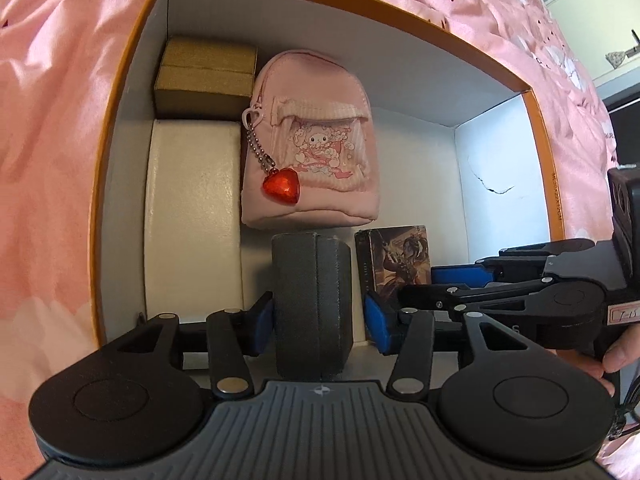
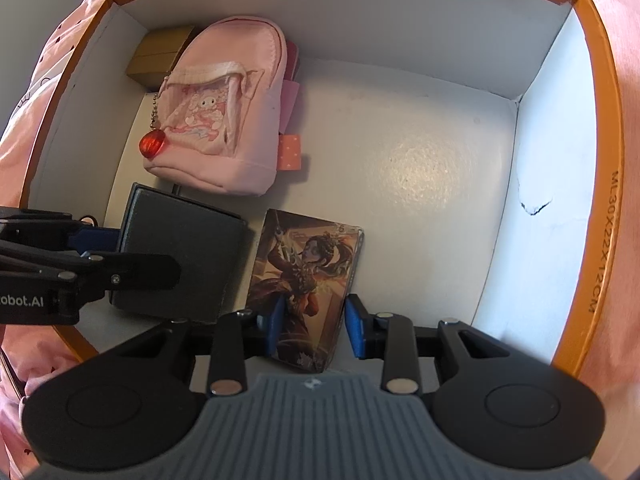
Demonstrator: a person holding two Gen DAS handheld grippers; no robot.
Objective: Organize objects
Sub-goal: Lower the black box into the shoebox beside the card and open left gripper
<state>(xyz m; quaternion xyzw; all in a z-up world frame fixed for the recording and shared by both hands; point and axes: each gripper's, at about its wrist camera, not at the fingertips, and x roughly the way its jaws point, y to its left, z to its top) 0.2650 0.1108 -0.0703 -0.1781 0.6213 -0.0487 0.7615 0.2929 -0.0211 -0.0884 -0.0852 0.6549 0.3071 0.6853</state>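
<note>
Inside an orange-rimmed carton (image 1: 100, 160) (image 2: 600, 160), a dark grey case (image 1: 312, 292) (image 2: 188, 248) stands on edge. My left gripper (image 1: 318, 320) (image 2: 132, 252) straddles it, open: the left pad touches the case and a gap shows at the right pad. Just right of the case is an illustrated card box (image 1: 400, 256) (image 2: 304, 272). My right gripper (image 2: 314, 324) (image 1: 424, 280) is shut on its lower end. A pink mini backpack (image 1: 316, 140) (image 2: 224, 108) with a red heart charm (image 1: 281, 185) lies behind both.
A gold box (image 1: 206, 76) (image 2: 160, 56) sits in the far left corner, with a long white box (image 1: 192, 208) along the left wall. The carton's right half shows bare white floor (image 2: 420, 168). Pink bedding (image 1: 48, 120) surrounds the carton. A hand (image 1: 616, 360) holds the right gripper.
</note>
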